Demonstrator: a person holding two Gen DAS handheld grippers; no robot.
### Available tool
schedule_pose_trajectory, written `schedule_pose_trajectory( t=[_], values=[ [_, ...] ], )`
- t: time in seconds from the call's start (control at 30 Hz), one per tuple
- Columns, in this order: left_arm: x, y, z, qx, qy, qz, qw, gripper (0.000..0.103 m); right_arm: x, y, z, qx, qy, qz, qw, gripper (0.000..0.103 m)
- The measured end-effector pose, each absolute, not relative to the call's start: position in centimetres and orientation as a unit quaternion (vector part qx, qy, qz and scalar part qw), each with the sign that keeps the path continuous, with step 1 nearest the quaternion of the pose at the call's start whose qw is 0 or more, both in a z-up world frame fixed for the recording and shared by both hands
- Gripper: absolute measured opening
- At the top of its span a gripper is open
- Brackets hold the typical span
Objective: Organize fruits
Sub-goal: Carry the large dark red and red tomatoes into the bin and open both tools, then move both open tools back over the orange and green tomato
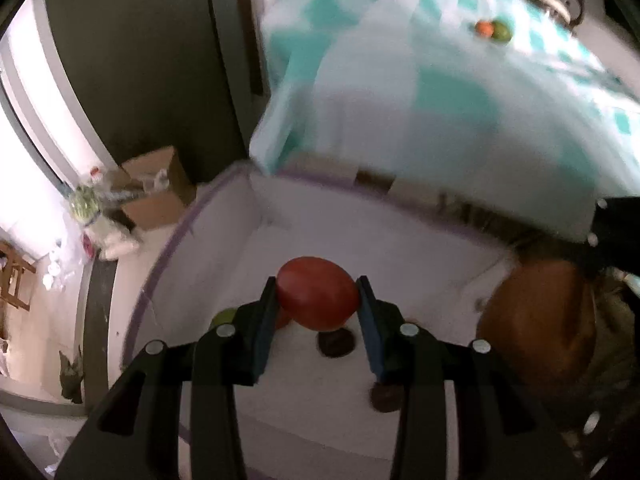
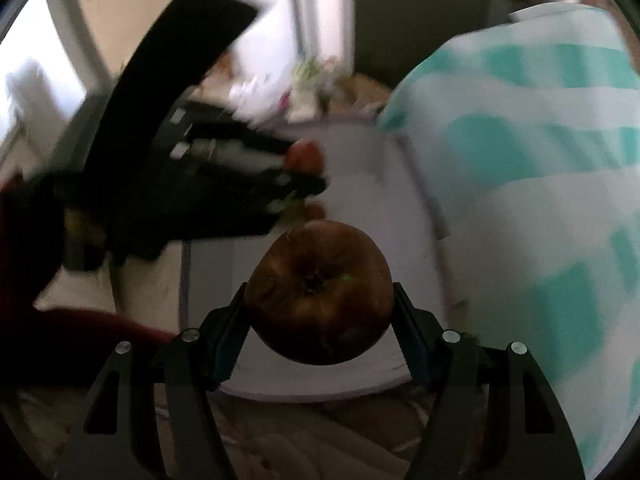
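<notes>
a red fruit (image 1: 318, 298) was clamped between the fingers of the left gripper (image 1: 318, 308), held over the white box (image 1: 224, 216). a brown apple (image 2: 319, 296) was clamped in the right gripper (image 2: 319, 320), just above the near rim of the same box. to do the step well, each fruit should probably be lowered close to the floor of the box before the jaws are opened, so that it does not roll or bruise. below the left gripper two dark fruits (image 1: 336, 342) and a green one (image 1: 224, 316) were lying, so free floor was seen mostly ahead. to the right the checked cloth (image 1: 420, 92) hung over the box wall, and the two grippers were near each other, so room was narrow there.
</notes>
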State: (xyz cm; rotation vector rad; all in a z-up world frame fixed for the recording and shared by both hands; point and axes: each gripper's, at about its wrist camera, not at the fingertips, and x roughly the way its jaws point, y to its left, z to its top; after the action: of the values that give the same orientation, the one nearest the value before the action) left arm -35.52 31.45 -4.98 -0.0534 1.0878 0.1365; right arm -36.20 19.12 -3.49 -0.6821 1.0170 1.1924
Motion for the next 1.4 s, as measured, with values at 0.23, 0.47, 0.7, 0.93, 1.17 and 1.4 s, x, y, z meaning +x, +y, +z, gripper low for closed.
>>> schedule_pose_trajectory(
  t=[0.23,0.47,0.7,0.93,1.17,1.4],
  values=[
    [-31.9,34.1,-11.1,-0.02,0.597,0.038,0.801,0.039,-40.0,24.3,-10.2,-0.404,0.446,0.548,0.581,0.066],
    [-29.3,34.3,-13.5,0.018,0.631,-0.002,0.776,0.039,-43.6,27.1,-13.1,-0.472,0.414,0.576,0.524,0.066],
    [-28.1,35.1,-15.1,0.015,0.639,-0.005,0.769,0.039,-42.5,28.2,-15.3,-0.468,0.429,0.562,0.529,0.066],
    [-28.4,35.5,-16.1,0.015,0.647,-0.009,0.762,0.04,-42.3,28.3,-16.2,-0.474,0.434,0.551,0.532,0.066],
    [-28.7,34.9,-15.7,0.019,0.639,-0.003,0.769,0.059,-42.1,27.7,-15.7,-0.471,0.431,0.548,0.54,0.068],
    [-29.9,35.3,-13.4,0.021,0.616,0.046,0.786,0.081,-41.6,26.4,-12.8,-0.455,0.407,0.556,0.565,0.076]
  ],
)
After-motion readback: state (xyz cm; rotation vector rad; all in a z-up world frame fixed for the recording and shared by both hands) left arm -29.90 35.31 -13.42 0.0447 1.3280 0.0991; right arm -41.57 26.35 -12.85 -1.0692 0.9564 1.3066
